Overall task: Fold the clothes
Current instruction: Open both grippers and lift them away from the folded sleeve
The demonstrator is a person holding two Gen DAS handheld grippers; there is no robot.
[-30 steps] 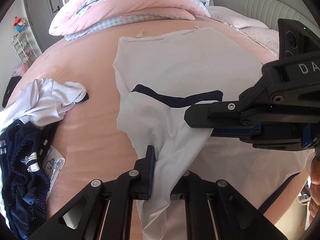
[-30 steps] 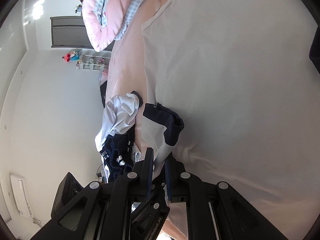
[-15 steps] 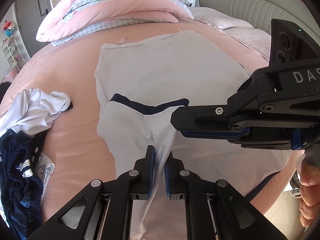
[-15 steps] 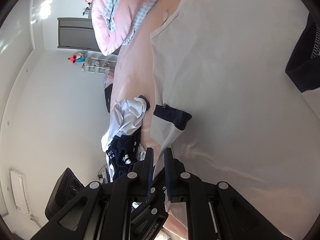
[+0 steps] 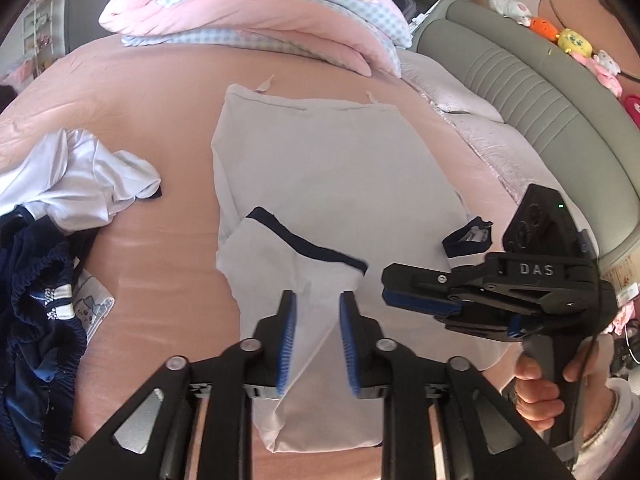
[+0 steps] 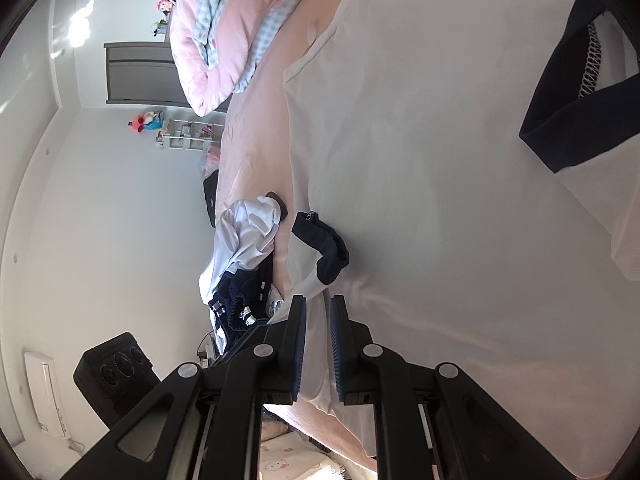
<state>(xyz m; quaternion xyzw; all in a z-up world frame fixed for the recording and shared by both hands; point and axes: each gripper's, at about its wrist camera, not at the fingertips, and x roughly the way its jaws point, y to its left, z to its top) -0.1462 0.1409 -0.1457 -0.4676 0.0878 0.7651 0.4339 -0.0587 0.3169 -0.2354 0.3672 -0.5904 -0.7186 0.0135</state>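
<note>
Shirt (image 5: pixel 328 168) lay lengthwise ahead of left gripper (image 5: pixel 316 306) and right gripper (image 6: pixel 318 312), both opening, pads off cloth

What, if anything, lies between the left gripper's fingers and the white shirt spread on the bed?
Nothing visible does. The left gripper hangs directly over the white shirt, its jaws opening, with the folded-in sleeve seen bare between the pads. The right gripper is off to the side, and the clothes pile lies apart on the bed.
</note>
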